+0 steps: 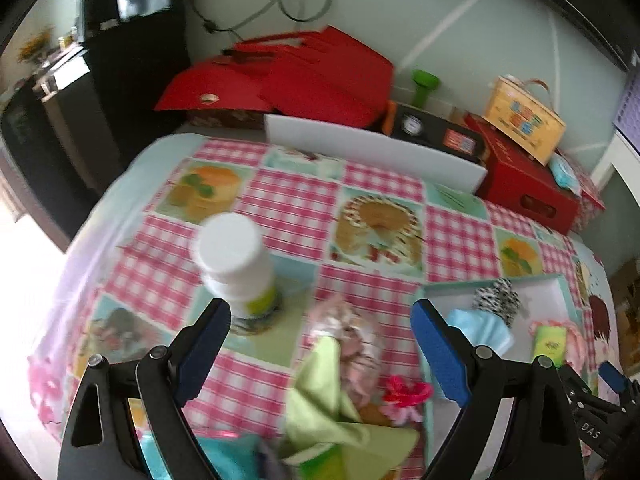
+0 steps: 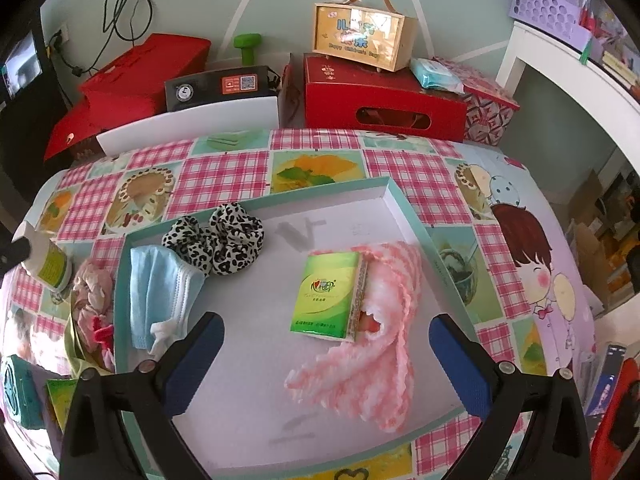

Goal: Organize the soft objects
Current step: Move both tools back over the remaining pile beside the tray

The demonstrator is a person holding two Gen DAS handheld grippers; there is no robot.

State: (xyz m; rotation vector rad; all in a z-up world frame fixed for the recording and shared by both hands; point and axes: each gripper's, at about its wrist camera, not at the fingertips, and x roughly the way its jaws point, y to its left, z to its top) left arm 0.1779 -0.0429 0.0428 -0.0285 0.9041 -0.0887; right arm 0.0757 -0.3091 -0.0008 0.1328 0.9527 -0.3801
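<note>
A shallow teal-rimmed box lid (image 2: pixel 396 200) lies on the table. In it are a blue face mask (image 2: pixel 156 284), a leopard scrunchie (image 2: pixel 224 240), a green tissue pack (image 2: pixel 328 294) and a pink knitted piece (image 2: pixel 384 340). My right gripper (image 2: pixel 326 354) is open and empty above the lid. My left gripper (image 1: pixel 320 344) is open and empty above a pile left of the lid: a pale pink scrunchie (image 1: pixel 352 336), a green cloth (image 1: pixel 324 392) and a red hair tie (image 1: pixel 408 392). The lid (image 1: pixel 560 280) also shows in the left wrist view.
A white bottle (image 1: pixel 236 264) stands on the checked tablecloth (image 1: pixel 288 200), left of the pile. Red boxes (image 2: pixel 380 96), a yellow case (image 2: pixel 364 32) and a white board (image 2: pixel 188 128) line the far edge. A teal object (image 2: pixel 20 392) lies at the near left.
</note>
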